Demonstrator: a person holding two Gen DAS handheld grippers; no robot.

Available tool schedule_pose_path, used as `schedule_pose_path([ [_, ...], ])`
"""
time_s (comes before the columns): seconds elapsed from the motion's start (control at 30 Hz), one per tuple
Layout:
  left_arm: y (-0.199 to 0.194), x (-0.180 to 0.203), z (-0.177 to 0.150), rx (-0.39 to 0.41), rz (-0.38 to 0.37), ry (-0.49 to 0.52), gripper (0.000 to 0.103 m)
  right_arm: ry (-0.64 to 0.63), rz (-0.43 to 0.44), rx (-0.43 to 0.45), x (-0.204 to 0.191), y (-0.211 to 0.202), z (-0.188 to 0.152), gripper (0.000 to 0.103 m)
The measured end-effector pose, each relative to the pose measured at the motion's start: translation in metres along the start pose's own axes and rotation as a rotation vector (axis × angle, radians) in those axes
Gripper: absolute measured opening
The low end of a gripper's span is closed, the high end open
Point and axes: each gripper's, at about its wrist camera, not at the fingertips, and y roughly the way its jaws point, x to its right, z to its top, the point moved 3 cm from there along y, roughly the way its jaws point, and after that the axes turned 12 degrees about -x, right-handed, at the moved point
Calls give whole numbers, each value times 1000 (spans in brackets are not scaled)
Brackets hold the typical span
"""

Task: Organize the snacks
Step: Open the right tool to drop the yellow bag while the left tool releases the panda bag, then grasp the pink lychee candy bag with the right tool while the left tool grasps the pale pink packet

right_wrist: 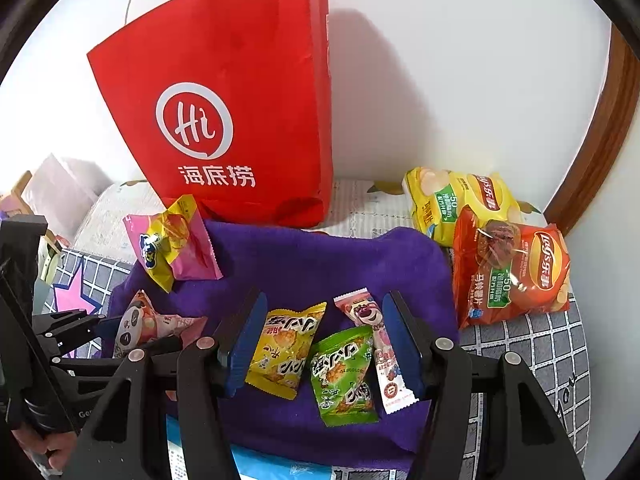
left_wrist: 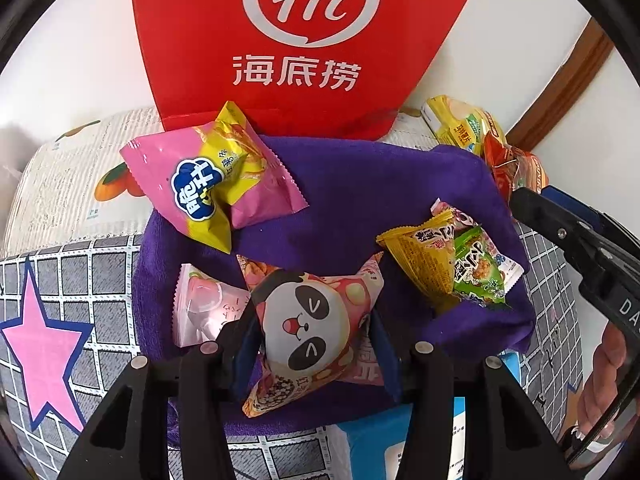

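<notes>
black tongs (right_wrist: 324,344), blue pads (right_wrist: 246,344); silver screws

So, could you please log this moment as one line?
left gripper: shut on panda snack | right gripper: open over purple towel | red bag: upright behind

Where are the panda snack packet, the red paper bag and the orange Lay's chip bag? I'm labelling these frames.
panda snack packet (left_wrist: 308,320): left wrist view, on the panda's face.
red paper bag (right_wrist: 224,80): right wrist view, on its front panel above the logo.
orange Lay's chip bag (right_wrist: 512,272): right wrist view, on its front middle.
</notes>
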Motion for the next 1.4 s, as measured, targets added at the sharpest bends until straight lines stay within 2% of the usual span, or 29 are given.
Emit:
schedule_pose_path([
  [0.27, 0, -1, 0, -17, 0, 1, 53, -10, -5, -2, -2, 1, 0, 60],
  [0.37, 1, 0, 0, -25, 16, 7, 61, -10, -5, -1, -2, 0, 0, 60],
  [0.53, -3, 0, -1, -18, 15, 3, 62, -23, -5, 12, -4, -3, -2, 61],
  [0.73, -22, -2, -1, 44, -26, -3, 63, -25, 1, 44, -5, -10, -3, 61],
  [1.0, -52, -5, -2, 175, -17, 3, 63, -5, -5, 88, -2, -20, -3, 61],
  [1.1, -58, -7, -2, 199, -12, 2, 63, 16, -22, 98, -1, -22, -3, 59],
  [1.2, -61, -8, -2, 213, -12, 1, 63, 26, 14, 73, -2, -24, -2, 51],
  [1.4, -74, -3, -7, 241, -6, 29, 63, 5, 50, 96, -12, -39, -7, 51],
])
